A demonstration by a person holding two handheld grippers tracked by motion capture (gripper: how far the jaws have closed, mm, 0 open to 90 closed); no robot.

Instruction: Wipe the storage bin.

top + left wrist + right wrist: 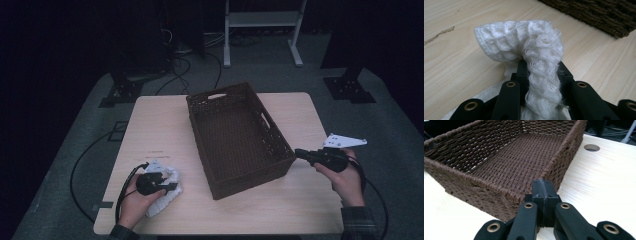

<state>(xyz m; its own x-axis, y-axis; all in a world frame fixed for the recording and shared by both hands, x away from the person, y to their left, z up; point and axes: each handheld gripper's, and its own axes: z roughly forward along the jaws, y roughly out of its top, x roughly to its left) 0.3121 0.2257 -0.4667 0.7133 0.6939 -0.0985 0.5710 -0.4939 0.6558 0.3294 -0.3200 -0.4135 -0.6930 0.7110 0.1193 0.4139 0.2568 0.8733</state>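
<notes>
Grasp step: left claw (541, 72) pinches the white cloth (529, 47) on the bench (160, 125); right claw (543, 192), pressed together, steadies the basket (240, 135). Next, lift the cloth rightward into it.

Both tongs clamped tight: L (170, 187) low (R (300, 153) level).

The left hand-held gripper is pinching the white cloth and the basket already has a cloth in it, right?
Not quite. The left hand-held gripper does pinch the white cloth, but the basket is empty; the right gripper view shows its bare woven floor.
</notes>
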